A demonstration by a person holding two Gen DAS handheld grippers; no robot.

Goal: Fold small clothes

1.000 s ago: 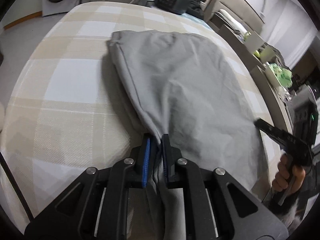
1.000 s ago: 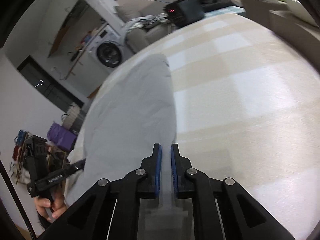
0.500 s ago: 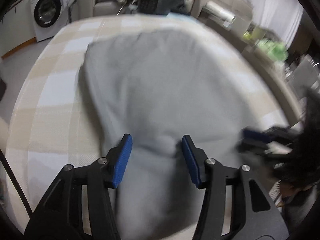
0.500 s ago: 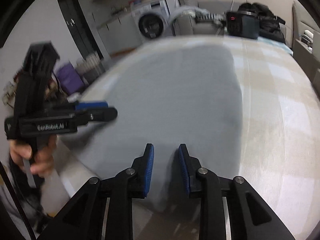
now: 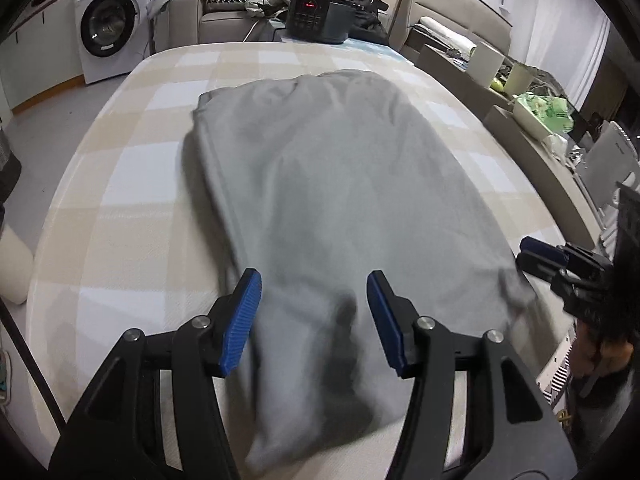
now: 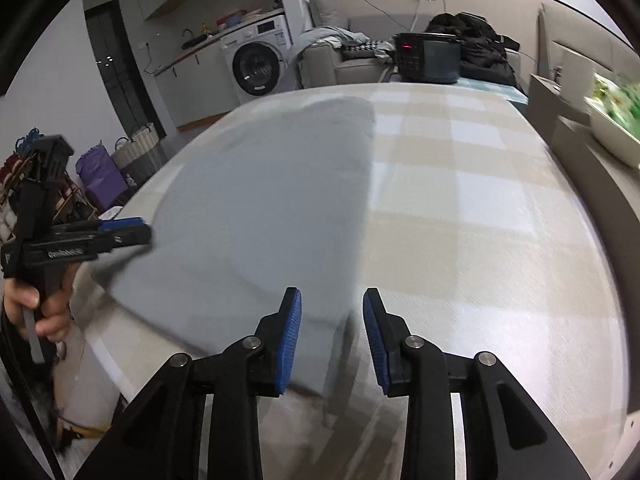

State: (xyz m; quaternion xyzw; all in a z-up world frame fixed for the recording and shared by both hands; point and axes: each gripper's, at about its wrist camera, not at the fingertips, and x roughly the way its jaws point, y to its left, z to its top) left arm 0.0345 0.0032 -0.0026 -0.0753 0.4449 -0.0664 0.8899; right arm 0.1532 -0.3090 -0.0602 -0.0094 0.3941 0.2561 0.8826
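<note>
A grey garment (image 5: 340,200) lies spread flat on the checked bed (image 5: 132,208), running lengthwise from the near edge toward the far end, with its left side showing a long seam and its near end bunched into soft folds that hang a little over the bed's edge. The left gripper (image 5: 314,312) hovers over that near end with its jaws parted; they have just been opening, and the cloth lies under and between the blue pads (image 5: 242,322) without being pinched by them. The right gripper (image 6: 332,334) is also released, its jaws having just been opening too, and it sits above the garment's near right corner, where the grey edge meets the bare checked cover; the cloth passes below the gap but neither pad presses on it. In the left wrist view the right gripper shows at the far right, just beside the garment's corner, held by a hand (image 5: 600,356) low at the frame's edge. In the right wrist view the left gripper appears at the left, gripped by a hand (image 6: 38,304), its tips close to the garment's left side. Beyond the bed stand a washing machine (image 5: 110,28), a sofa (image 5: 208,12) strewn with clothes, and a dark box (image 5: 320,16) with a red display. To the right of the bed a ledge (image 5: 532,148) carries some green-patterned things.
</note>
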